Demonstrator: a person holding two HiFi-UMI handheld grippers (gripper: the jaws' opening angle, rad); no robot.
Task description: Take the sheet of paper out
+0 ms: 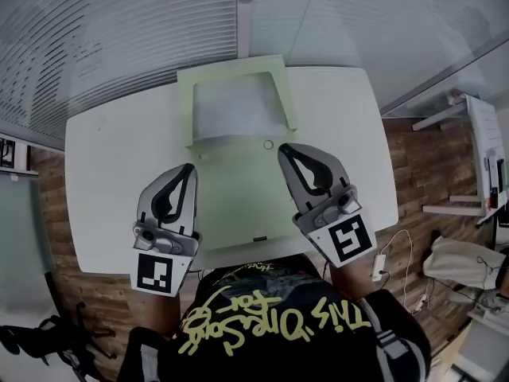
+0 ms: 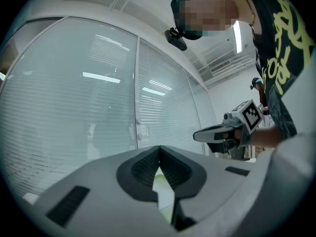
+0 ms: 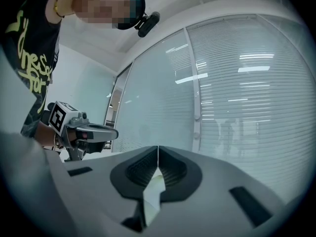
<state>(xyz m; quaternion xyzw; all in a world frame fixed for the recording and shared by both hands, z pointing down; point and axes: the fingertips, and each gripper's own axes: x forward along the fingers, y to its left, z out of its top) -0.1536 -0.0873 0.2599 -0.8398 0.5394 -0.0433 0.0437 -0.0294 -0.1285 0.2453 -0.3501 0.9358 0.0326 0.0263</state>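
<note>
I hold my left tool [image 1: 189, 169] and right tool [image 1: 283, 150] pinched together on nothing, level over the green folder [image 1: 238, 201] on the surface [image 1: 107, 173], probably ready to reach the sheet of paper [image 1: 237, 106] lying in its open far end.

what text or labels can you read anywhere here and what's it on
"This One's for", yellow script, upside down in the head view: black shirt; the word under it is unclear.
Small dark mark on the pale green folder, near edge: too small to read.
Marker cubes: square patterns, no words.
</note>
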